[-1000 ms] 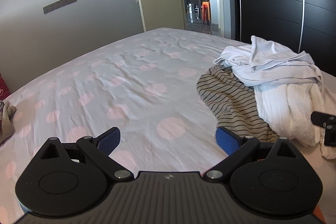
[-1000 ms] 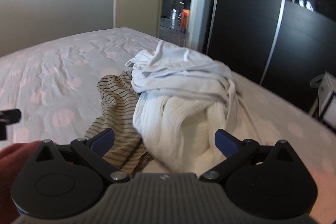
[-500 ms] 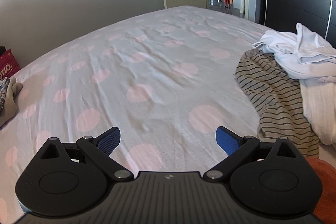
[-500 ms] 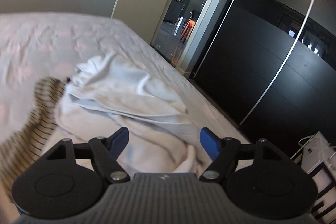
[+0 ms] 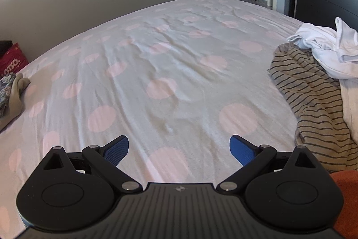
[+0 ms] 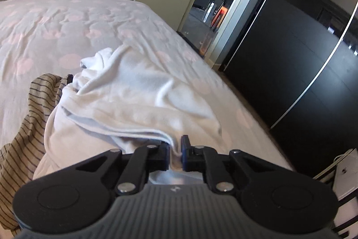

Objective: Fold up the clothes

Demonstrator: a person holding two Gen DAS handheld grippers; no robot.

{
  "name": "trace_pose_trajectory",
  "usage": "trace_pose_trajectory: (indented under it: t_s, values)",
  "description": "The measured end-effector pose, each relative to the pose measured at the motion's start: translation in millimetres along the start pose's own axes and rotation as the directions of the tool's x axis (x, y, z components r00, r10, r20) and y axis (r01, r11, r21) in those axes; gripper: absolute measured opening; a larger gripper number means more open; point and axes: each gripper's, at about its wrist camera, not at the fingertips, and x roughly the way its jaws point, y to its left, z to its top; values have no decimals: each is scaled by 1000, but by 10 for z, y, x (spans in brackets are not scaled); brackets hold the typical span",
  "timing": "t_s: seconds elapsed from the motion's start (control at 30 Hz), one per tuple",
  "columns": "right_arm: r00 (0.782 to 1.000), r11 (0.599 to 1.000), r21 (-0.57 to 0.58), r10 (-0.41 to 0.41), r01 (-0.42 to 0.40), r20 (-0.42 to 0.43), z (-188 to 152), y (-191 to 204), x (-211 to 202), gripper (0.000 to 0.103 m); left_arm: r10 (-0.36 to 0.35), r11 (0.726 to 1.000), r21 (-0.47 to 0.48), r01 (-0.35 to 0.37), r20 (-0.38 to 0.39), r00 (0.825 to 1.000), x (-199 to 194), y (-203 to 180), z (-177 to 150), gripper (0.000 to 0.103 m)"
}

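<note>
The right gripper [image 6: 175,152] has its fingers clamped on a soft folded edge of the white garment [image 6: 138,93], which lies crumpled on the near right part of the bed [image 5: 170,64], partly over a creased beige garment with thin dark stripes [image 5: 313,104]. The left gripper [image 5: 179,148] hangs over bare sheet, its ribbed blue fingers [image 5: 117,150] spread wide apart and holding nothing. The bed's wrinkled sheet is pale with pink dots.

Soft daylight lies evenly over the bed [image 5: 170,64], brightest at the doorway [image 6: 214,6] in the upper middle. Fisheye bending curves the edges, corners go dark, and the right wrist view is slightly motion-blurred.
</note>
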Motion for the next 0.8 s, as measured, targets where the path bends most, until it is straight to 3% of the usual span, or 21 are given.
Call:
trace_pose_trajectory:
  t_s: [0.17, 0.37, 0.57, 0.8]
  values:
    - [992, 1000, 7, 4, -5, 127, 324, 110, -418, 8, 24, 998, -54, -24, 15, 1000, -156, 292, -47, 99]
    - [958, 989, -51, 148, -140, 244, 790, 579, -1074, 8, 55, 990, -131, -52, 19, 998, -393, 745, -103, 99]
    - [863, 922, -199, 382, -332, 330, 1108, 1459, -1758, 7, 97, 974, -206, -93, 6, 995, -606, 1244, -206, 98]
    - [722, 777, -364, 621, -514, 306, 1226, 2622, -2299, 7, 165, 944, -291, -155, 11, 986, -859, 1850, -334, 98]
